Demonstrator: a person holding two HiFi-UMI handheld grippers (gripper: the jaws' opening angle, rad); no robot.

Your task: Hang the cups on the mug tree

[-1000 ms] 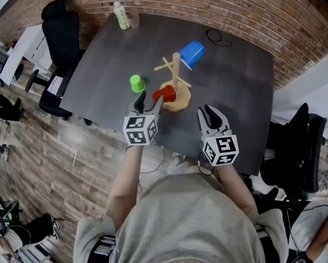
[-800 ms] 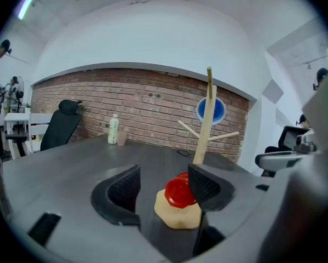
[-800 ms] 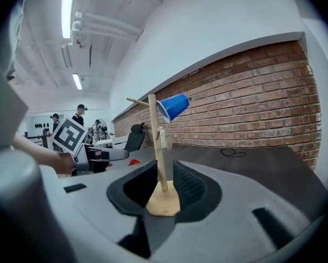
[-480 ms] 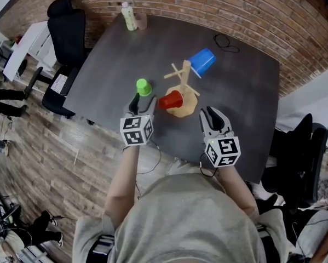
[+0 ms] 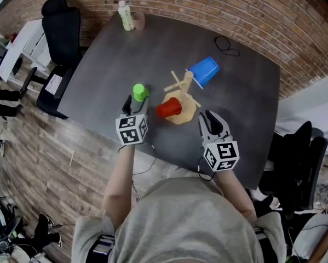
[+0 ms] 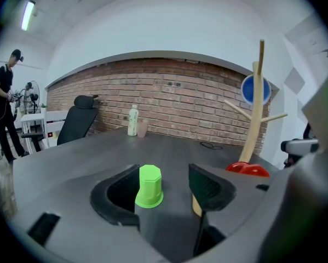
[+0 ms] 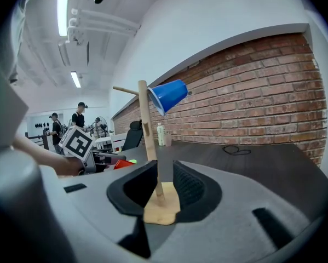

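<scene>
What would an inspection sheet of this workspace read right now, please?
Surface: dark table, no spills seen.
Job's things: mug tree upright; blue cup hung on it; red cup on its side at the base; green cup upside down.
Clutter: bottle and small cup at the far edge.
Grippers: left gripper open, green cup between its jaws, not gripped; right gripper open, empty, facing the tree.
Cables: black loop on the table.
Surroundings: brick wall, office chairs, people in the background.

A brick wall (image 5: 235,4) backs the dark worktop (image 5: 109,53); black chairs (image 5: 59,32) stand on plank floor (image 5: 38,163); strip lights (image 7: 63,15) overhead.
</scene>
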